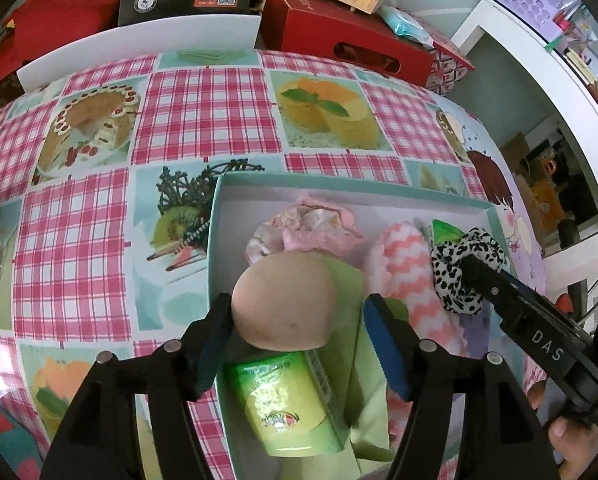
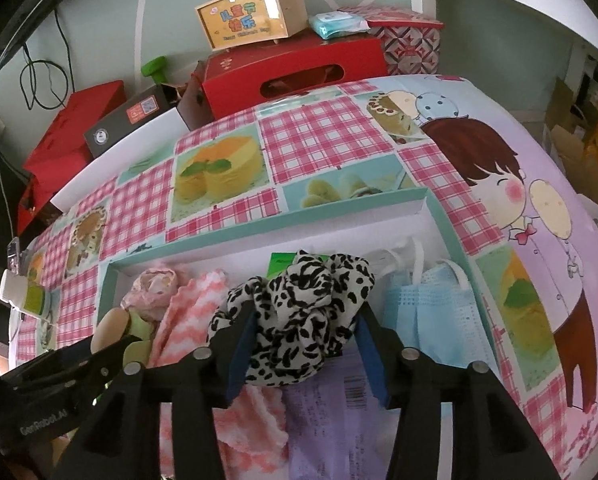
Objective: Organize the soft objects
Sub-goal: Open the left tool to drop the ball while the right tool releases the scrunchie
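Both fisheye views look steeply down from close above a shallow teal box [image 1: 215, 240] on the counter [image 1: 203, 112] — the left wrist over its left end, the right wrist over its right. They share the box [image 2: 111, 280], the leopard-print scrunchie [image 1: 455, 276] [image 2: 299, 312] and the red boxes [image 1: 339, 28] [image 2: 299, 72] behind.

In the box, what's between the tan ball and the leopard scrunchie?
The pink-and-white zigzag cloth lies between the tan ball and leopard scrunchie, clearest in the left wrist view.

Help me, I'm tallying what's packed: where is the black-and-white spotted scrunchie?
In both views, the spotted scrunchie lies inside the teal box, between the pink zigzag cloth and blue masks.
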`<state>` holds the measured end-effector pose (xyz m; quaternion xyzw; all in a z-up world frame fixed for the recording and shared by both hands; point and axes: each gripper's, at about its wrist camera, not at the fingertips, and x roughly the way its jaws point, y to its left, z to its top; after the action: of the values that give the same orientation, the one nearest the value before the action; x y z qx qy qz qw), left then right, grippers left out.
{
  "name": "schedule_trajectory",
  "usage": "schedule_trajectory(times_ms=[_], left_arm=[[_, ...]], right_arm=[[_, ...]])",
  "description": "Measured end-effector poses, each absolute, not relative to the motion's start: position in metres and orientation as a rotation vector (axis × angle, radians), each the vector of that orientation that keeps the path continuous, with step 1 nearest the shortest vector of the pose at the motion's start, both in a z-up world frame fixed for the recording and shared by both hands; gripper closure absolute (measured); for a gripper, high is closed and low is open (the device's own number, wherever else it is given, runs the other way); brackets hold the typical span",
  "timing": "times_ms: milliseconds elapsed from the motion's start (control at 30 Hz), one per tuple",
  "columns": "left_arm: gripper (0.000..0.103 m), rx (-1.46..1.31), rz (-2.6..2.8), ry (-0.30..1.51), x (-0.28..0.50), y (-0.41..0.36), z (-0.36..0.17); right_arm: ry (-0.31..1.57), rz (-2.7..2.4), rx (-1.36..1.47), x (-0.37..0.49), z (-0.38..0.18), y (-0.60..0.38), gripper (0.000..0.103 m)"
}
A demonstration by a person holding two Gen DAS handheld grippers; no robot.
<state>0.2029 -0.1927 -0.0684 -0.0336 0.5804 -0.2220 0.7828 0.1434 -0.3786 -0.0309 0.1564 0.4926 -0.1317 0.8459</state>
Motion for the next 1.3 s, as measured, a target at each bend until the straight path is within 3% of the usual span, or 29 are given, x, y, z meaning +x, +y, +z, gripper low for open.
schedule_trajectory(times_ms=[167, 267, 367, 567, 767, 1300], left_arm=[[0.035, -0.062, -0.471, 1.239, 0.199, -0.191, -0.063], [0.028, -0.064, -0.478, 1.217, 0.196, -0.189, -0.057], [0.014, -0.03, -0.438, 1.186, 0.194, -0.187, -0.052], [0.008, -0.03, -0.344, 1.138, 0.198, -0.172, -0.048], [0.001, -0.04, -0.24, 1.138, 0.204, -0.157, -0.054], [0.001, 0.022, -0.192, 1.128, 0.201, -0.146, -0.045]], right_arm=[[1.049, -0.33, 0.287, 0.144, -0.028, -0.378, 0.03], [1.052, -0.334, 0.276, 0.144, -0.028, -0.378, 0.028], [1.056, -0.349, 0.242, 0.145, -0.026, -0.376, 0.02], [1.032, -0.357, 0.21, 0.144, -0.021, -0.371, 0.002], [1.009, -0.345, 0.197, 0.145, -0.017, -0.366, 0.0], [1.003, -0.308, 0.147, 0.151, -0.014, -0.348, 0.0]])
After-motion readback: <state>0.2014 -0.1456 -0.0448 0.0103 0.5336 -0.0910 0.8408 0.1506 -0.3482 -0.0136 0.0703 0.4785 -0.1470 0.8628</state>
